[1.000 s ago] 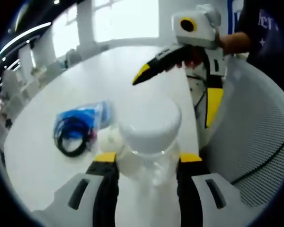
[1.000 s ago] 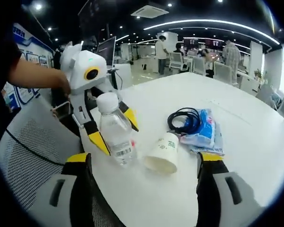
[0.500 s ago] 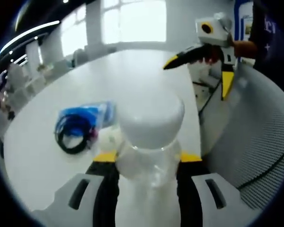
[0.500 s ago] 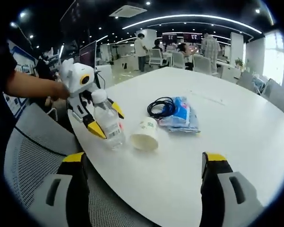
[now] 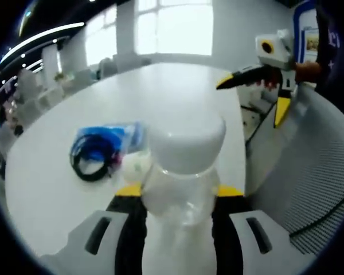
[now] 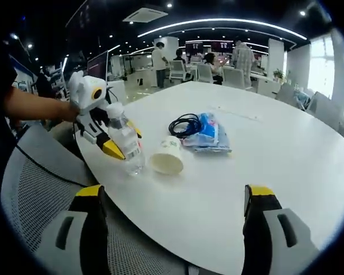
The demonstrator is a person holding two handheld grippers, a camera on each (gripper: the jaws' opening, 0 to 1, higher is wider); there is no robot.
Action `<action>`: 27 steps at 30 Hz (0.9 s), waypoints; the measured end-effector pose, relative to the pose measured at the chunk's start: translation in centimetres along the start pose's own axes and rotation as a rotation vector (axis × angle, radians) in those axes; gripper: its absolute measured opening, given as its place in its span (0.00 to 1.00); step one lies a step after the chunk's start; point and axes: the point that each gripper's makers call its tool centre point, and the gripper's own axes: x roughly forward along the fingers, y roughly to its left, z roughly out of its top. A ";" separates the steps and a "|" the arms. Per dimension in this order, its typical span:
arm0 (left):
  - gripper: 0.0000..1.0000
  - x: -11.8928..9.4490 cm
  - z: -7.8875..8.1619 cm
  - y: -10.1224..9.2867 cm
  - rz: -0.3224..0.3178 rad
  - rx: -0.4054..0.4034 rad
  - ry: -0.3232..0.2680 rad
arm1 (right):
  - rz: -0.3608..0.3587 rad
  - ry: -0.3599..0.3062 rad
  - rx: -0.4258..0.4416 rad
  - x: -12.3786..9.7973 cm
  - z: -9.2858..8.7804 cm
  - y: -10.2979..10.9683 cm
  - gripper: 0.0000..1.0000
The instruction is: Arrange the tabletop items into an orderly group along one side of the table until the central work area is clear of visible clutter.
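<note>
While the left gripper [image 6: 116, 146] clamps the water bottle [image 6: 125, 142] upright (cap up) at the table's [image 6: 286, 149] edge beside the tipped paper cup [image 6: 166, 156], the right gripper [image 6: 175, 197] hangs wide open.

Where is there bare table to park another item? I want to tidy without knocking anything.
Free: the broad white tabletop right of and beyond the blue plastic packet with its black coiled cable. Crowded: the near-left edge, where the left tongs grip the clear plastic water bottle beside the tipped white paper cup. The right tongs are open.
</note>
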 end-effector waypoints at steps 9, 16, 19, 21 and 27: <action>0.39 -0.6 0.4 0.7 -0.007 -0.038 -0.027 | -0.005 -0.028 0.043 0.1 0.0 -0.1 1.00; 0.39 -1.3 0.5 2.0 0.007 -0.032 -0.030 | -0.012 -0.028 0.045 0.1 -0.1 -0.2 1.00; 0.39 -1.6 0.6 2.8 0.016 -0.035 -0.032 | -0.015 -0.032 0.045 0.1 -0.1 -0.3 1.00; 0.39 -1.9 0.7 3.4 0.025 -0.025 -0.029 | -0.018 -0.032 0.045 0.1 -0.1 -0.3 1.00; 0.39 -2.8 1.1 5.4 0.043 -0.019 -0.030 | -0.023 -0.044 0.067 0.1 0.1 -0.5 1.00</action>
